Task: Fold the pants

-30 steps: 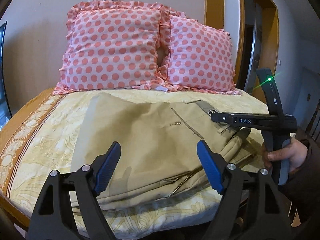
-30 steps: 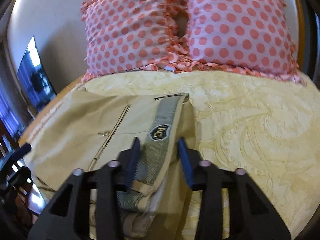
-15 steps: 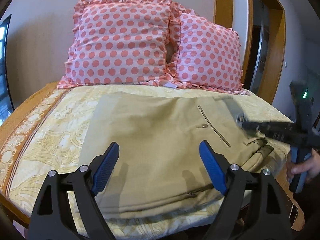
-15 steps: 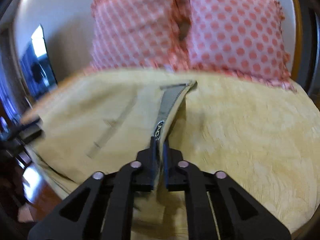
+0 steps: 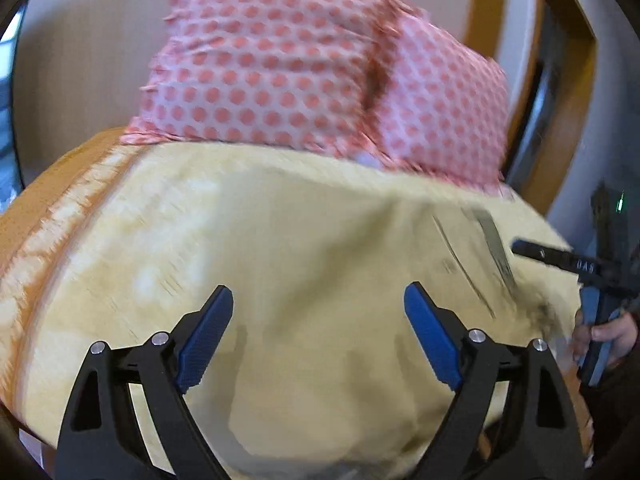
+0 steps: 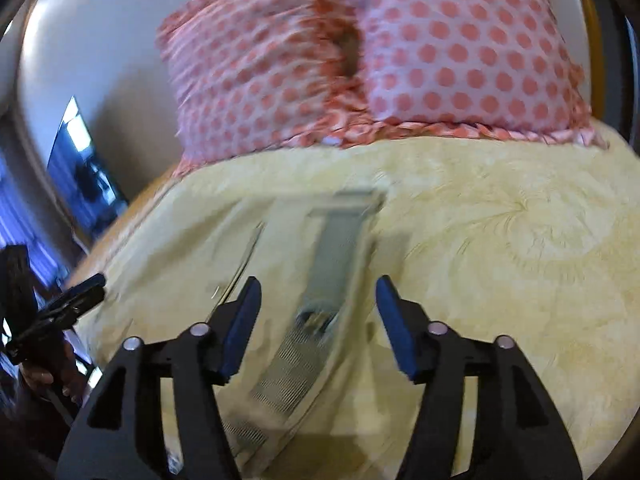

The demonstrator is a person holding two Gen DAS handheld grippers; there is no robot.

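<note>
From the left wrist, the left gripper gapes wide and empty over the khaki pants, which lie folded on the yellow bedspread below 2 dotted pillows. From the right wrist, the right gripper is also spread and holds nothing. The grey waistband runs straight ahead between its fingers, so this hand looks nearer for the next pinch.

Soft daylight, heavy motion blur
Polka-dot pillows and pants smear; black fisheye corners; fingers stay sharp, casting faint shadows on the cloth
</note>
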